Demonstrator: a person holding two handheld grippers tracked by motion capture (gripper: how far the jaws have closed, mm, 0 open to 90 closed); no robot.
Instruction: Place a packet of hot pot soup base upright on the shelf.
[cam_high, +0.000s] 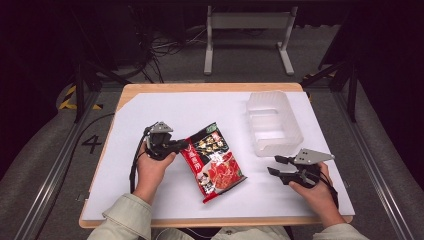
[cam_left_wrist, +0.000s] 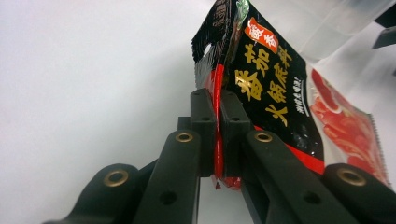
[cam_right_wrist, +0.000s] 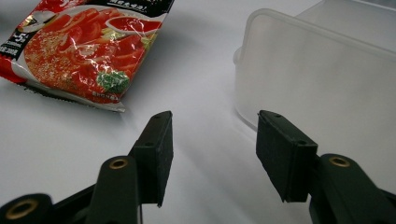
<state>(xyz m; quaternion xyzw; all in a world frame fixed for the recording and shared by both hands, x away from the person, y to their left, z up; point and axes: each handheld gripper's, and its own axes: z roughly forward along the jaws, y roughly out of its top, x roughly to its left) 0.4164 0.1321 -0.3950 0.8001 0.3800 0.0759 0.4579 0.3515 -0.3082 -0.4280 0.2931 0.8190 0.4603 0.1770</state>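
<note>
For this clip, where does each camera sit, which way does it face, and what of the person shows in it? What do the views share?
High view: above the person's side, looking forward and down on the table; both forearms, left gripper and right gripper show.
Left gripper view: rides the left gripper, looking along its jaws, shut on the sauce packet.
Right gripper view: rides the right gripper, jaws open, facing the clear plastic container.
Shared: all three views show the packet and container.

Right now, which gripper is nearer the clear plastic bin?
Right. The right gripper sits open on the table just in front of the clear plastic bin, apart from it. The left gripper is farther off, across the table, shut on the edge of the soup base packet.
</note>
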